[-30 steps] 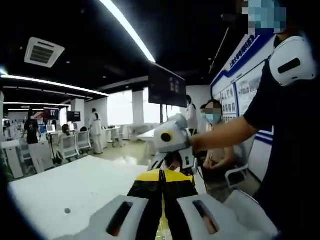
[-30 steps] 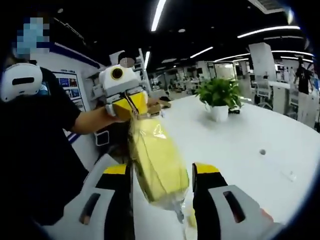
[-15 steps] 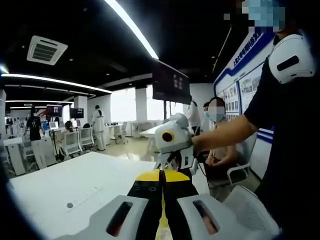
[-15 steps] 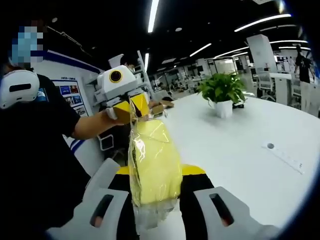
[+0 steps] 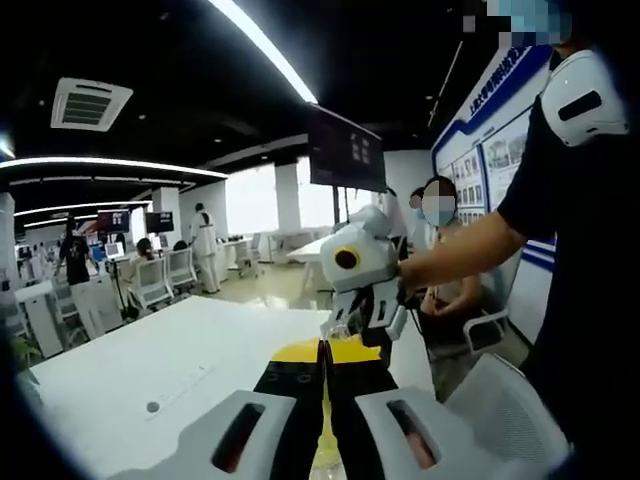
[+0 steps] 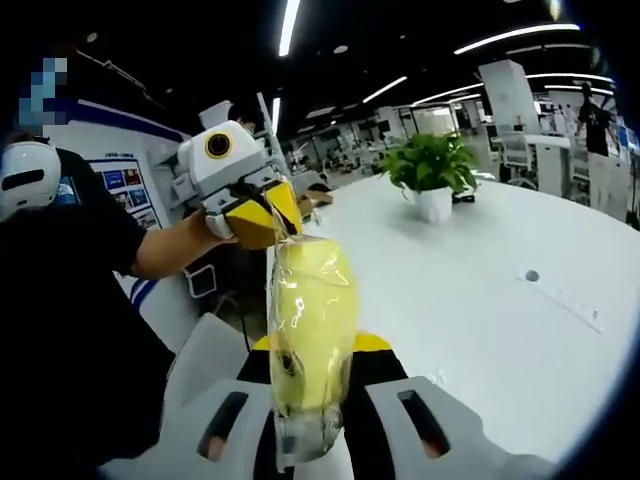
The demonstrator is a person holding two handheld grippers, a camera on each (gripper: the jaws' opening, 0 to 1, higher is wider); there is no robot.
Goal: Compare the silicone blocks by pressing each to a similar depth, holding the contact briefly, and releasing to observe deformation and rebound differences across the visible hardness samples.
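A yellow silicone block (image 6: pixel 311 320) sealed in clear plastic wrap hangs in the air above a white table (image 6: pixel 480 300), stretched between two hand-held grippers. In the right gripper view, the right gripper (image 6: pixel 308 372) has its jaws closed on the block's lower end, while the left gripper (image 6: pixel 262 214) pinches the wrap at the top. In the left gripper view, the left gripper's jaws meet tightly with a yellow sliver between them. A potted plant (image 6: pixel 432 175) stands farther along the table.
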